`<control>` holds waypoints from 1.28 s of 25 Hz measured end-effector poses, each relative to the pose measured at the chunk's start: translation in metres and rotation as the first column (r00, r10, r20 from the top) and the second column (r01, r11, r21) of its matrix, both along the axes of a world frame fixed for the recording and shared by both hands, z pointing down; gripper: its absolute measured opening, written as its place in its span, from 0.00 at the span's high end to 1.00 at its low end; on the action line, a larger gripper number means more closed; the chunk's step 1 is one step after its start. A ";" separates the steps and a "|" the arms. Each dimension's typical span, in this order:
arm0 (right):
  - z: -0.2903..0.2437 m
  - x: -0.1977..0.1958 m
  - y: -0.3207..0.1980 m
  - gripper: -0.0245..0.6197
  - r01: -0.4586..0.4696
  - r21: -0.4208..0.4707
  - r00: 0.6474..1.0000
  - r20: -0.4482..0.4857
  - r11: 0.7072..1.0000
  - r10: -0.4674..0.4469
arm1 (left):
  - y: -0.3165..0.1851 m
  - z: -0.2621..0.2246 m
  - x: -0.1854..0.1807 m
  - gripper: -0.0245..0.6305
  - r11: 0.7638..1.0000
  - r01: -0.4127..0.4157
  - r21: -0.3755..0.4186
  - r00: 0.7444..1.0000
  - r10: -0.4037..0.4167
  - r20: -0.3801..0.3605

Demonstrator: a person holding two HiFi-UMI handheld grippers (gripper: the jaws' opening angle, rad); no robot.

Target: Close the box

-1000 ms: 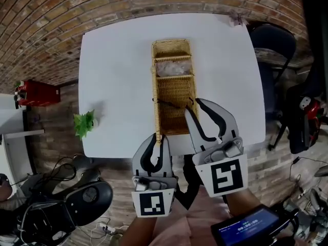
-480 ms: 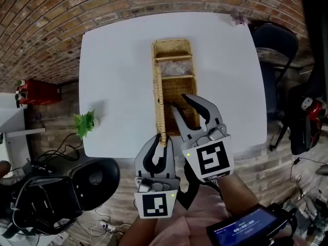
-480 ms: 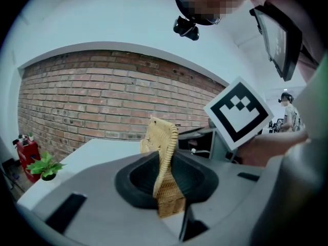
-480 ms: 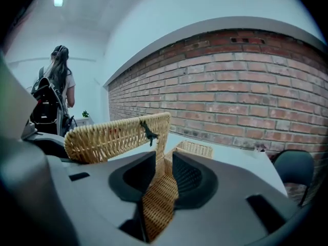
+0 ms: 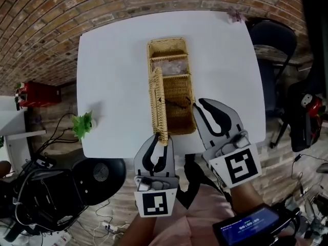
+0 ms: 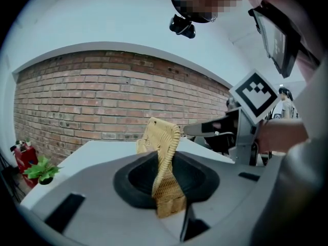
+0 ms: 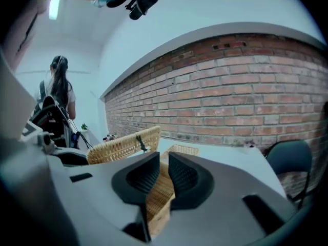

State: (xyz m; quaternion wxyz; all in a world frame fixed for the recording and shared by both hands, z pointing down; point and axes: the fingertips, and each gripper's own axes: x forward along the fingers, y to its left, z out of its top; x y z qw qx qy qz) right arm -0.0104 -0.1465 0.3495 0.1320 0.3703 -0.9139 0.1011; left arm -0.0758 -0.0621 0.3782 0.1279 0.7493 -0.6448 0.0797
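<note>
the brick wall [image 5: 77, 4] runs round the far side of the scene, and the white table [image 5: 113, 76] fills the middle of the head view. a dark chair [image 5: 274, 45] stands off the table's far right corner.

the long wicker box [image 5: 169, 41] lies on the table a little right of centre, lengthwise from far to near, its near end close to the near table edge. it is divided into compartments, and something pale and crumpled [image 5: 171, 66] sits in one near the far end. the lid [image 5: 158, 101] is raised along the box's left side, standing on its long edge and leaning a little, so the box is not closed.

the left gripper [image 5: 159, 140] is at the lid's near end. its jaws have just been opening; the lid's woven edge stands between them, and the pads meet the wicker low down, holding it up.

the right gripper [image 5: 200, 106] is at the box's near right corner. its jaws have just been closing, and in the right gripper view they stand narrow with the box's wicker wall filling the gap between the pads.

a small green plant [image 5: 83, 123] sits at the near left table corner, well apart from the box. a small dark clasp [image 7: 140, 144] hangs on the lid's face.
</note>
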 end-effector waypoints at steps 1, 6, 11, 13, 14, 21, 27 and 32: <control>0.002 -0.002 0.005 0.87 0.041 -0.025 0.999 0.015 0.999 -0.040 | 0.000 0.000 0.001 0.82 1.000 0.000 0.002 1.000 0.000 0.002; 0.022 -0.012 0.012 0.87 0.100 -0.006 0.988 -0.117 0.995 -0.100 | -0.004 0.006 0.004 0.81 1.000 -0.015 -0.004 1.000 0.015 0.025; 0.040 -0.023 0.021 0.85 0.132 -0.049 0.976 -0.169 0.990 -0.138 | -0.006 0.011 0.009 0.79 1.000 -0.023 -0.011 0.999 0.024 0.044; 0.043 -0.023 0.023 0.84 0.115 -0.065 0.979 -0.162 0.991 -0.124 | -0.006 0.012 0.011 0.78 0.999 -0.033 -0.018 0.998 0.034 0.049; 0.044 -0.023 0.023 0.84 0.108 -0.069 0.980 -0.160 0.992 -0.118 | -0.006 0.013 0.012 0.78 0.999 -0.036 -0.022 0.998 0.037 0.048; 0.048 -0.022 0.021 0.84 0.099 -0.078 0.978 -0.175 0.992 -0.111 | -0.005 0.011 0.022 0.74 0.995 -0.093 -0.033 0.996 0.094 0.014; 0.053 -0.020 0.020 0.84 0.080 -0.093 0.980 -0.176 0.992 -0.095 | -0.004 0.011 0.023 0.72 0.994 -0.098 -0.043 0.995 0.097 -0.030; 0.053 -0.014 0.018 0.84 0.056 -0.091 0.980 -0.184 0.994 -0.072 | -0.002 0.011 0.028 0.72 0.990 -0.129 -0.053 0.991 0.128 -0.034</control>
